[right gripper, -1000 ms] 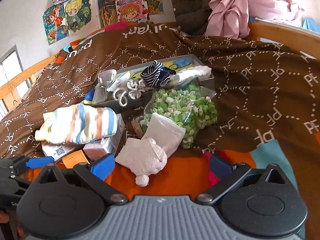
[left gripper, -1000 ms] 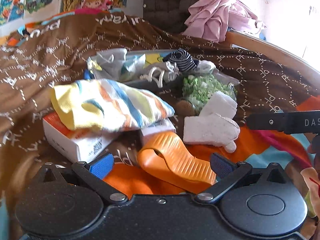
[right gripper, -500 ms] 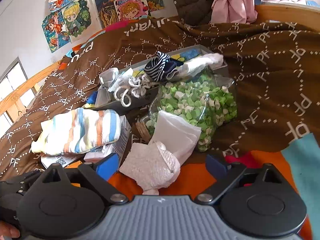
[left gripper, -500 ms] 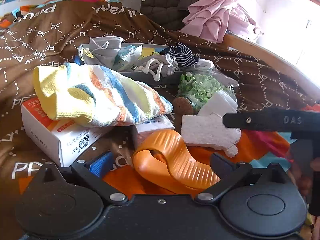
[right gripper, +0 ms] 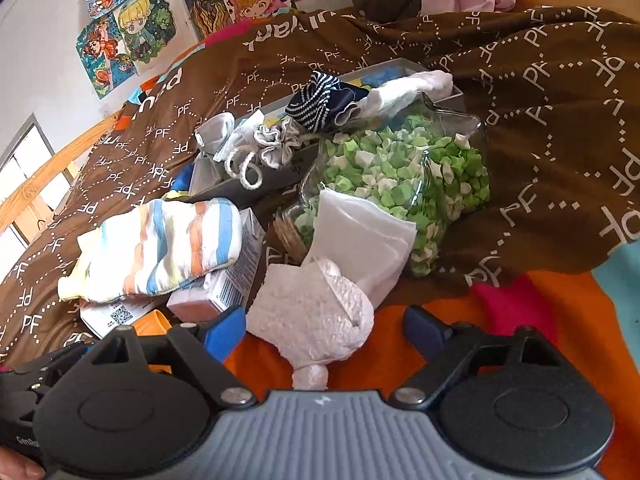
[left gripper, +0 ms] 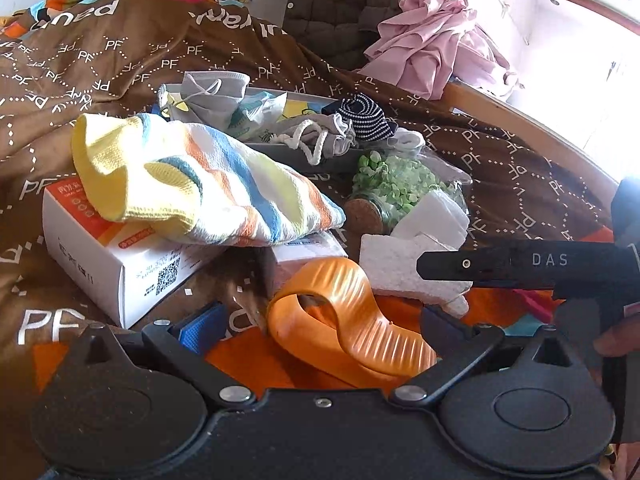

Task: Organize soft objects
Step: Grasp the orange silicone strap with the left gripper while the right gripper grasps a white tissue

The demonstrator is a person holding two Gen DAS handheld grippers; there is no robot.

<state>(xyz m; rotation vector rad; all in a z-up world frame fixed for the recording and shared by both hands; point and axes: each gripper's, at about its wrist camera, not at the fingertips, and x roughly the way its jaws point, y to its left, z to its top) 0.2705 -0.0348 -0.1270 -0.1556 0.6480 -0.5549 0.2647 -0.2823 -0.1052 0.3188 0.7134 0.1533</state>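
On the bed, my right gripper (right gripper: 324,332) stands open with a white fluffy cloth (right gripper: 316,312) lying between its fingers, untouched by the pads. Behind that cloth lies a folded white cloth (right gripper: 360,236). My left gripper (left gripper: 320,324) is open around an orange curved plastic piece (left gripper: 348,316). A striped towel (left gripper: 200,184) is draped over a white box (left gripper: 112,264). The grey tray (right gripper: 256,192) holds a navy striped sock (right gripper: 320,100), a white sock (right gripper: 404,88) and a grey drawstring pouch (right gripper: 276,144). The right gripper's black finger (left gripper: 520,266) crosses the white fluffy cloth (left gripper: 400,272).
A corked glass jar of green paper stars (right gripper: 404,172) lies on its side by the tray. A small pink-white box (right gripper: 208,296) sits under the towel. Pink clothes (left gripper: 432,52) are heaped at the wooden bed rail (left gripper: 520,124). The brown blanket (right gripper: 560,100) covers the bed.
Both grippers have moved forward toward the pile. The right gripper now brackets the white fluffy cloth, and the left one has come closer to the orange piece. Both stay open.
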